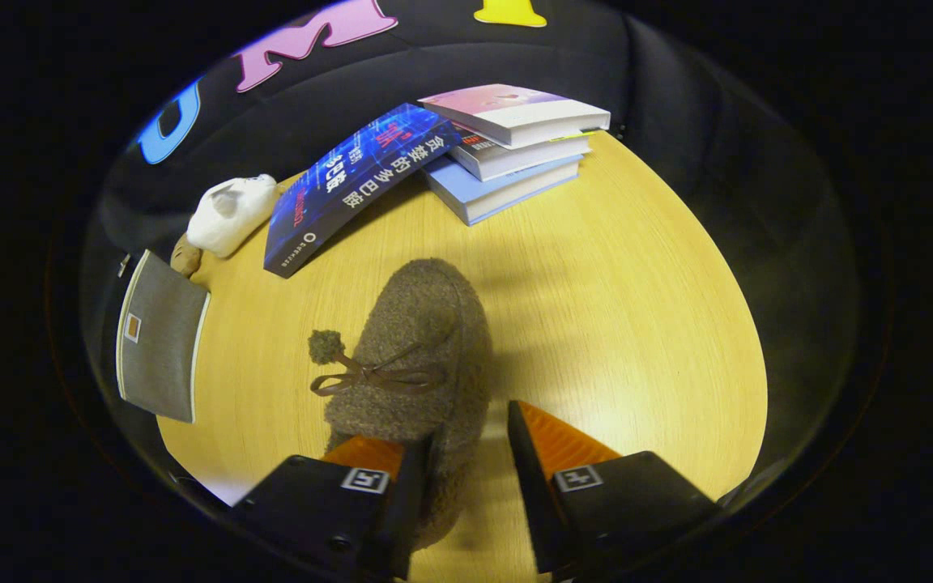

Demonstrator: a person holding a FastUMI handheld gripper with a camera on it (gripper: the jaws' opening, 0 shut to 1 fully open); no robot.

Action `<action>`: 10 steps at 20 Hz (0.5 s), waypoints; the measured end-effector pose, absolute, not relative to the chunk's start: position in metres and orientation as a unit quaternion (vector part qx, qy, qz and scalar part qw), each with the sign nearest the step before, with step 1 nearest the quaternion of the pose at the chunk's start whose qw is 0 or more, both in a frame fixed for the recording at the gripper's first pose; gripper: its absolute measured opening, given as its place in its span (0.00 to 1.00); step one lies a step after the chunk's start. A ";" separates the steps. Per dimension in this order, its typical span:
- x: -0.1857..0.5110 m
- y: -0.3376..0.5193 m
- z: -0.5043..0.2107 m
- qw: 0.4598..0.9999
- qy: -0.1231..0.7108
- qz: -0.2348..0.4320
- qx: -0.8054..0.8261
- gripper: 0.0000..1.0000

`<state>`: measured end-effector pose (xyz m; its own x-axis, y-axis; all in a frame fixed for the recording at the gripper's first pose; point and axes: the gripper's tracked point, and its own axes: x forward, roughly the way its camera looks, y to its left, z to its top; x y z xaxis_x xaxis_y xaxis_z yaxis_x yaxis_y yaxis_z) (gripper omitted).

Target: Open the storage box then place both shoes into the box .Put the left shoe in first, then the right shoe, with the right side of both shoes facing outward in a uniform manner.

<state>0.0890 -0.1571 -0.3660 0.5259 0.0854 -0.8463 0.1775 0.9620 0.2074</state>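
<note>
Gripper view, fuzzy brown shoe on wooden table, heel between parted fingers

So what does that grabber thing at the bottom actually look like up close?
The gripper has two wedge-shaped fingers with ribbed inner faces, tapering toward the tips. Each sits on a blocky black body carrying a small square black-and-white marker. Screw heads show on the left block.

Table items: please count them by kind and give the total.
Books: 4, three stacked and one blue leaning on them
Fuzzy shoe: 1, its heel between the open hand-held gripper fingers
Grey pouch: 1
White plush toy: 1
Total: 7
</note>
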 end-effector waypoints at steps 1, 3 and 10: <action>0.089 -0.154 -0.367 0.860 0.488 -0.026 0.147 0.41; 0.092 -0.154 -0.366 0.858 0.488 -0.034 0.157 0.25; 0.090 -0.163 -0.360 0.858 0.482 -0.052 0.171 0.06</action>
<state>0.0898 -0.1633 -0.3604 0.5308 0.0762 -0.8441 0.2538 0.9360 0.2441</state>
